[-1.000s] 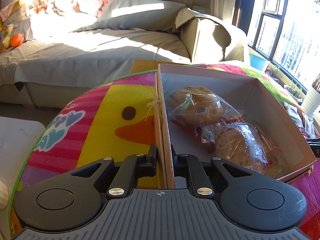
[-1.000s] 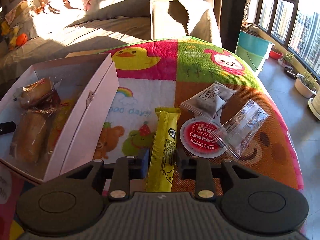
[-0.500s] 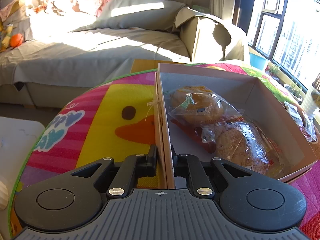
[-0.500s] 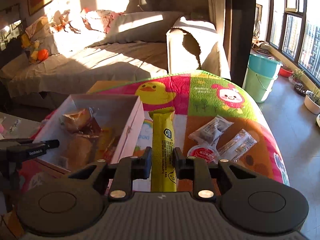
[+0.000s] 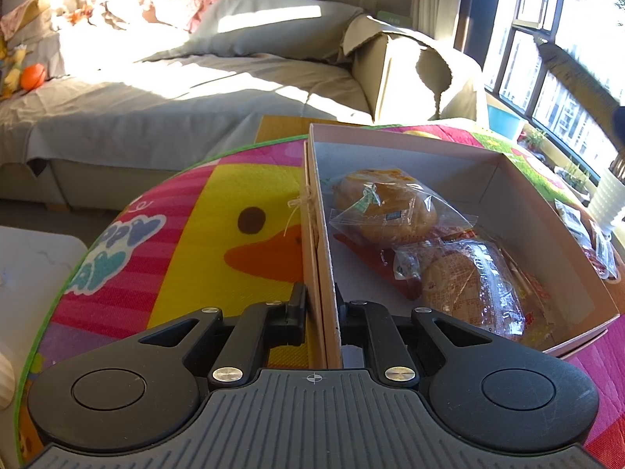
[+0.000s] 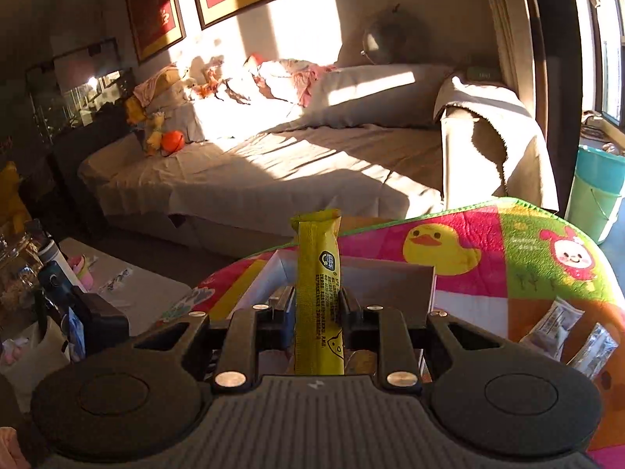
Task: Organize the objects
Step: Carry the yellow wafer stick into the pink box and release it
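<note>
Lifted off the table since the earlier frame, the yellow snack bar stands frame-centre, pinched in the right claw; left claw stays clamped on the box wall

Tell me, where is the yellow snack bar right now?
In the right wrist view, the yellow bar is clamped in the right gripper, lifted in front of the box.
</note>
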Tool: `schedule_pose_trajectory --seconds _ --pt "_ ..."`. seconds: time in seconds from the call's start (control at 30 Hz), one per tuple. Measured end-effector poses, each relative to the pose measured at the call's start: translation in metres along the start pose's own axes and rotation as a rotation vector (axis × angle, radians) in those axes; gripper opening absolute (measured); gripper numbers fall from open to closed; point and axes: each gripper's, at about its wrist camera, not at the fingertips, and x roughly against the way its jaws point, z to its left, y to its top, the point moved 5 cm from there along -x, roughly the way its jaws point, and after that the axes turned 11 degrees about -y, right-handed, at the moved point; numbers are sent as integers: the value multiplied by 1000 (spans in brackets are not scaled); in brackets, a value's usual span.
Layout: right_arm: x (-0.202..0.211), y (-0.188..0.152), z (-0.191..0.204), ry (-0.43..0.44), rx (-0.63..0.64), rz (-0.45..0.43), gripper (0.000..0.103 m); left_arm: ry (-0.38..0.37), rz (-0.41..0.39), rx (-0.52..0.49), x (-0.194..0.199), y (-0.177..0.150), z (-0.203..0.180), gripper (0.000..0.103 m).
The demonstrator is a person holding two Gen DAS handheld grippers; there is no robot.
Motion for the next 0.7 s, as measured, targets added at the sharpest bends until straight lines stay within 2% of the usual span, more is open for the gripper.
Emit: schedule_pose_trajectory --seconds 0.17,0.43,0.7 --pt "-37 -13 14 -30 -4 55 23 -8 0 2 0 1 0 13" --pt "-59 -23 14 -42 -46 111 23 -9 -2 4 0 1 0 13" --pt "-76 -32 15 -79 -85 115 25 -8 -3 3 0 1 0 13"
